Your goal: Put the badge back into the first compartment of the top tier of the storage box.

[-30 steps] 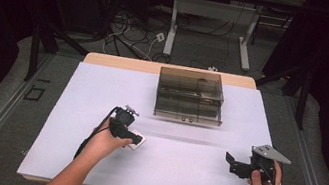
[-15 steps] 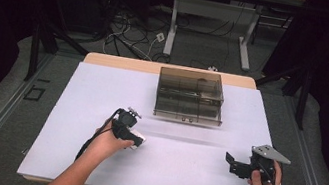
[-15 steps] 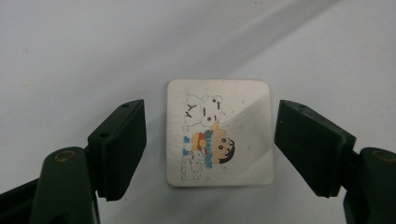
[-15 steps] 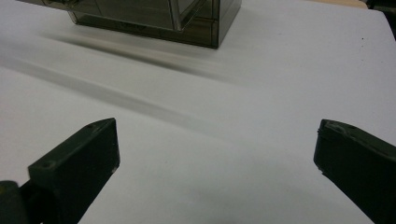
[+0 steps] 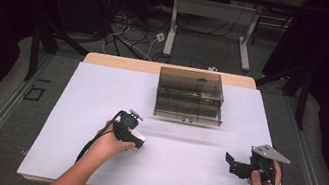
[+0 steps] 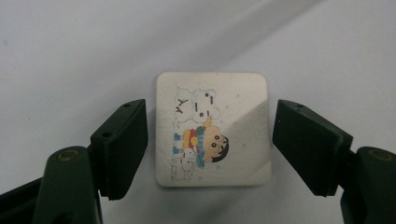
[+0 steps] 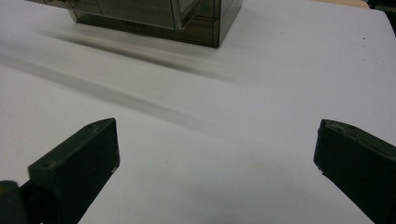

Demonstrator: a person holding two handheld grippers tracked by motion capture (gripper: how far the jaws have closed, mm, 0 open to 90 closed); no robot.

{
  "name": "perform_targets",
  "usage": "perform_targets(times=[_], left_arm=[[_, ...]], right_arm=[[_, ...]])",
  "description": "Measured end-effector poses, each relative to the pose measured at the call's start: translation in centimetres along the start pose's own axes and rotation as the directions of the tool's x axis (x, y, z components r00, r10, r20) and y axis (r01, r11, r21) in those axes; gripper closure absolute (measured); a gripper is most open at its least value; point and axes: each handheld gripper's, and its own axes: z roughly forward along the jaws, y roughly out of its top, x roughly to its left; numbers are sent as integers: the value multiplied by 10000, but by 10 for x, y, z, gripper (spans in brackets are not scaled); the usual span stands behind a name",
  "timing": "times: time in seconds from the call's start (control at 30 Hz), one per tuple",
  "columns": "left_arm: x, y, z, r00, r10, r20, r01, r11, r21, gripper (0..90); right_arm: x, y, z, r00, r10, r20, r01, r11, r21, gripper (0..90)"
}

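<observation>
Left gripper [image 6: 209, 140] lower over card [image 6: 212, 128]

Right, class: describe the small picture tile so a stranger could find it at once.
Start at the white table cover, then go to the left hand-held gripper near its front. Between the open jaws lies a small square tile with rounded corners, flat on the cover; its colourful cartoon child and white dog set it apart.

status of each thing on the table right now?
Left gripper: open, jaws either side of the card, not touching it.
Card: flat on the table, cartoon side up.
Right gripper: open, nothing between the jaws.
Box: smoky, see-through, standing at the table's far side, drawers look shut.
</observation>
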Motion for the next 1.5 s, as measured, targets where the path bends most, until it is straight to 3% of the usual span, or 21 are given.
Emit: perform_targets(times=[0.8,1.5], left_arm=[[-4,0,2,9994,91,-341,-91,10000,8,293],[-4,-1,1,9996,50,-270,-48,10000,67,330]], right_arm=[[0,-1,1,10000,-8,-90,10,9999,116,0],[0,-1,2,10000,-55,-81,56,9998,168,0]])
